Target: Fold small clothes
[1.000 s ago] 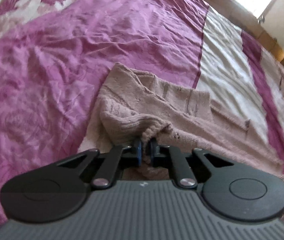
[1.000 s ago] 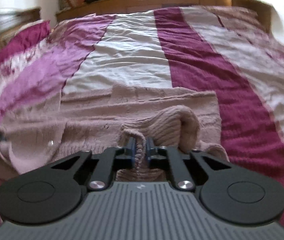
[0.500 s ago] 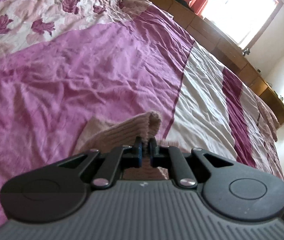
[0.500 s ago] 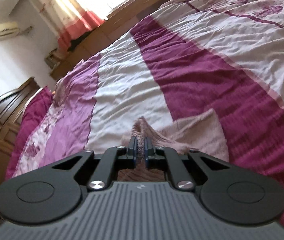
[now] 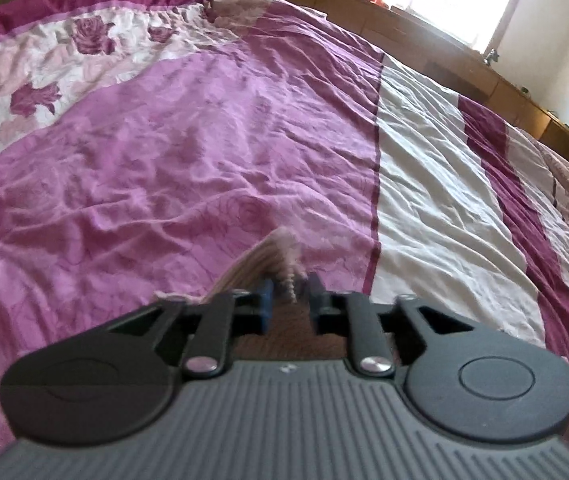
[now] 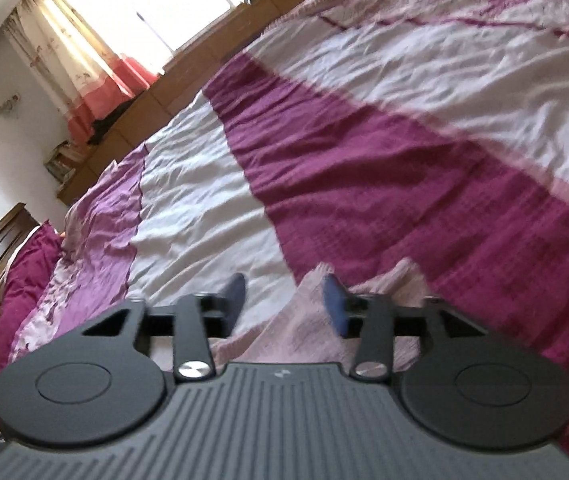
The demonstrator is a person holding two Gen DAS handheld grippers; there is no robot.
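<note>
Release step: your left gripper point(image 5: 288, 294) and right gripper point(image 6: 284, 300) are opening, the pink knit garment point(image 6: 304, 332) lying loose between their jaws. Next, withdraw both clear without dragging the fold.

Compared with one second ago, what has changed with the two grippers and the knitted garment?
Both grippers carried the pink knit garment forward across the bed and are now letting go: the left gripper and the right gripper were clamped on it, and their jaws are opening, cloth still between them. The striped bedspread stayed as it was.
</note>
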